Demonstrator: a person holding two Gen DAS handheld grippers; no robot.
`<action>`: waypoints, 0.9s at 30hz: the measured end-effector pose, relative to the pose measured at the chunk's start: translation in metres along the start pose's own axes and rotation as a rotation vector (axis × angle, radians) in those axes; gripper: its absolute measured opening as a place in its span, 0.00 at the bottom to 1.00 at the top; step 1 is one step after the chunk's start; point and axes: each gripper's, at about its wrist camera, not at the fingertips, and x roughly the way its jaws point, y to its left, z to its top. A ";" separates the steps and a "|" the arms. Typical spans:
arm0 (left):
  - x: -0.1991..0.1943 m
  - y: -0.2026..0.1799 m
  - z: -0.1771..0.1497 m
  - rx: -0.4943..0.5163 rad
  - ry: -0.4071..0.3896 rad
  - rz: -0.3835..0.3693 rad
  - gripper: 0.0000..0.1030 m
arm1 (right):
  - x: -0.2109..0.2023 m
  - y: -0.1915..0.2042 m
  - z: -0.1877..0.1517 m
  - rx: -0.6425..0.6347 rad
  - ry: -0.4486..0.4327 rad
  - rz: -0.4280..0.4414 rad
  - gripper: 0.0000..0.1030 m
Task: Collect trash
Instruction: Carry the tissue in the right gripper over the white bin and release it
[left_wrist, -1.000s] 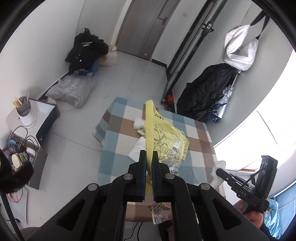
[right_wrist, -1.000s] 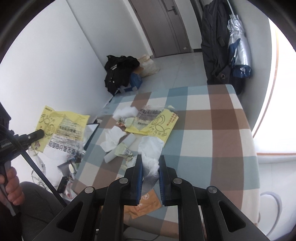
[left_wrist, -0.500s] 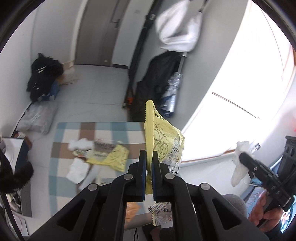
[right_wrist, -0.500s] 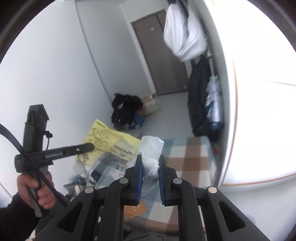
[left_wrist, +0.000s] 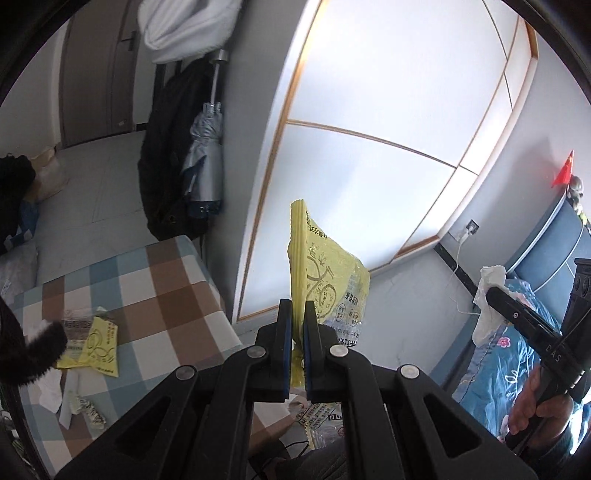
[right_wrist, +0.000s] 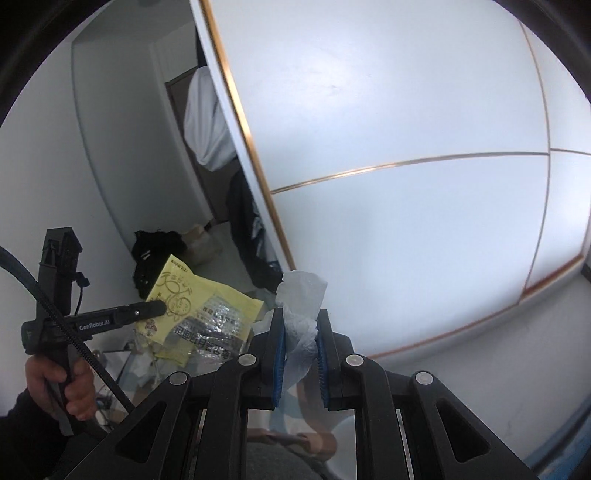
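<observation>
The bench (left_wrist: 177, 280) wears a checked cloth of blue, brown and white squares, and litter lies toward its near left end: a second yellow wrapper (left_wrist: 96, 347), white tissues (left_wrist: 50, 386) and a small printed packet (left_wrist: 90, 413). Beyond it a dark coat (left_wrist: 166, 155) and a folded silver umbrella (left_wrist: 205, 162) hang against the wall, beside a large white panel with thin gold trim (left_wrist: 369, 147). A grey door (left_wrist: 99, 74) stands at the back, with bundles on the pale floor. Off to the right is a bed with a blue flowered cover (left_wrist: 495, 354).

Both pieces of trash are up in the air, clear of the bench. The left gripper (left_wrist: 297, 332) has its fingers clamped on the edge of a yellow snack wrapper (left_wrist: 325, 280). The right gripper (right_wrist: 300, 345) has its fingers pinching a crumpled white tissue (right_wrist: 301, 295).
</observation>
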 end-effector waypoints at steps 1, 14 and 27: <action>0.008 -0.005 0.002 0.008 0.014 -0.008 0.01 | 0.003 -0.010 -0.006 0.015 0.010 -0.021 0.14; 0.130 -0.029 -0.006 0.095 0.280 -0.042 0.01 | 0.087 -0.114 -0.093 0.256 0.239 -0.124 0.14; 0.212 -0.035 -0.035 0.119 0.532 0.008 0.01 | 0.194 -0.150 -0.193 0.442 0.516 -0.086 0.15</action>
